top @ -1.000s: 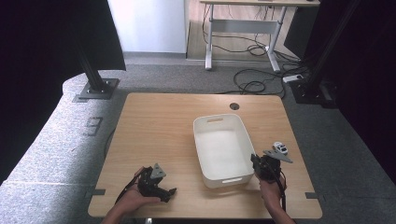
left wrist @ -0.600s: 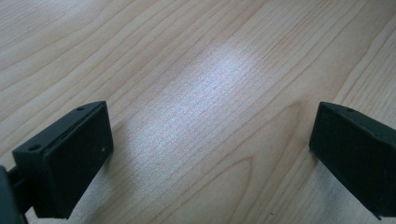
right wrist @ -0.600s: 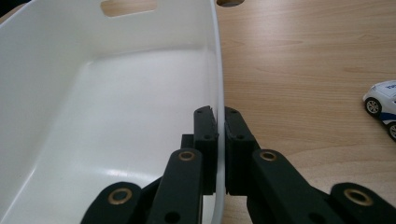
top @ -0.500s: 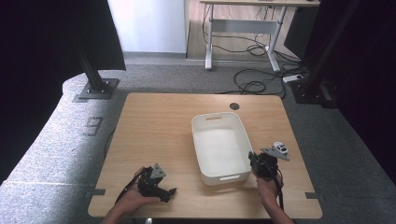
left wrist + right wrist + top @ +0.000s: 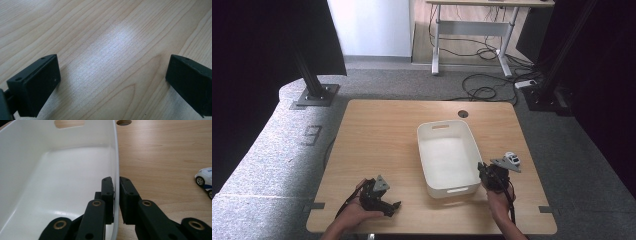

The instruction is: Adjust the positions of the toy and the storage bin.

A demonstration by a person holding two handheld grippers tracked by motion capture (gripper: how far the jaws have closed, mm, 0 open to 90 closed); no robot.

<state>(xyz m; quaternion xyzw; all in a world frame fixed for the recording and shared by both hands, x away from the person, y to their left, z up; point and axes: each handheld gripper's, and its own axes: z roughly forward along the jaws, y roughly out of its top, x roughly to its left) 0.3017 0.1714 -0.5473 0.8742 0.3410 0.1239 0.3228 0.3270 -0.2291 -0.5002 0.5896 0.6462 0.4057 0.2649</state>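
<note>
While the left gripper (image 5: pixel 382 200) rests on bare table (image 5: pixel 377 135) at about 7 o'clock with its jaws spread wide and nothing between them, the white bin (image 5: pixel 447 155) sits right of centre, long axis running 12 to 6, its cut-out handle at the 12 o'clock end. The right gripper (image 5: pixel 116 195) straddles the bin's right wall near the 5 o'clock corner, one jaw inside and one outside; the jaws have just been opening and a slim gap shows beside the rim. A toy car (image 5: pixel 206 181) sits just off at its 3 o'clock.
</note>
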